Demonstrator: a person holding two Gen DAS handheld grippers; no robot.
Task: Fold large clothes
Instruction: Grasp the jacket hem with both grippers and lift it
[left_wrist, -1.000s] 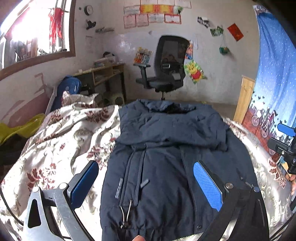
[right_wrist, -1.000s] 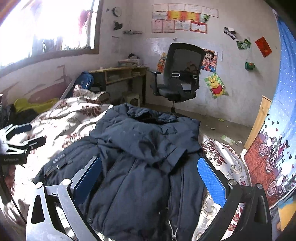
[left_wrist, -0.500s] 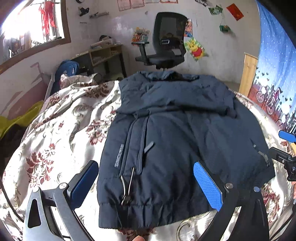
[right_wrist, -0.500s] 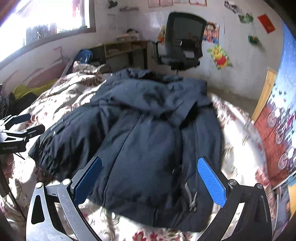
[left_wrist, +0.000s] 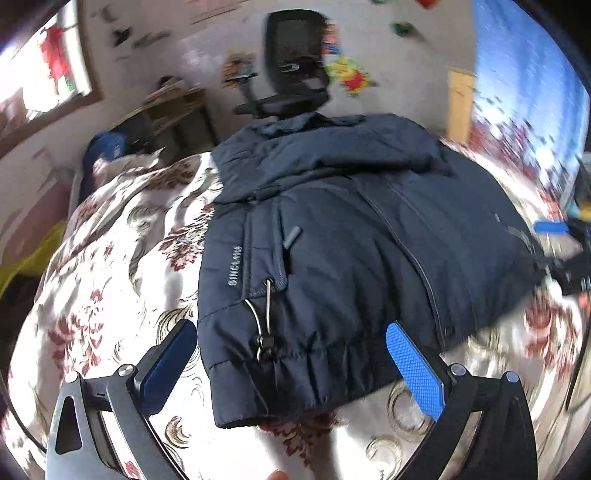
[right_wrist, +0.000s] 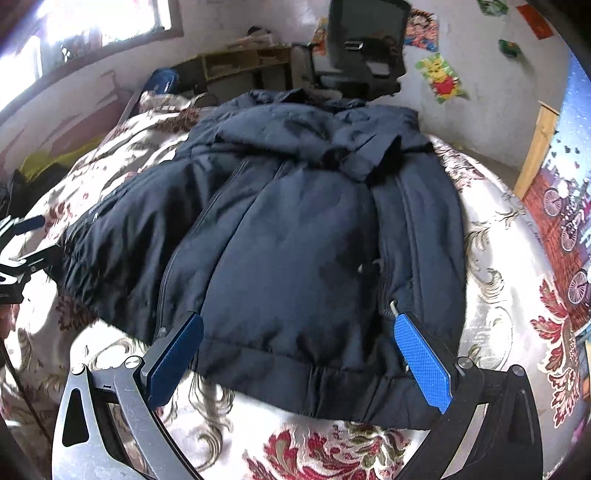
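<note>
A navy jacket (left_wrist: 332, 236) is lying flat on the bed (left_wrist: 110, 229), hem toward both claws, left (left_wrist: 291, 354) and right (right_wrist: 299, 347), each gaping wide and empty; a chair (right_wrist: 365, 44) is standing beyond.

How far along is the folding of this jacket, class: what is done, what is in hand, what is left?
Done: the jacket lies flat on the bedspread, a sleeve folded across its chest. In hand: nothing gripped; the left gripper and right gripper are both open, poised over the hem. Left: grasp the hem and fold the body up toward the collar.
</note>
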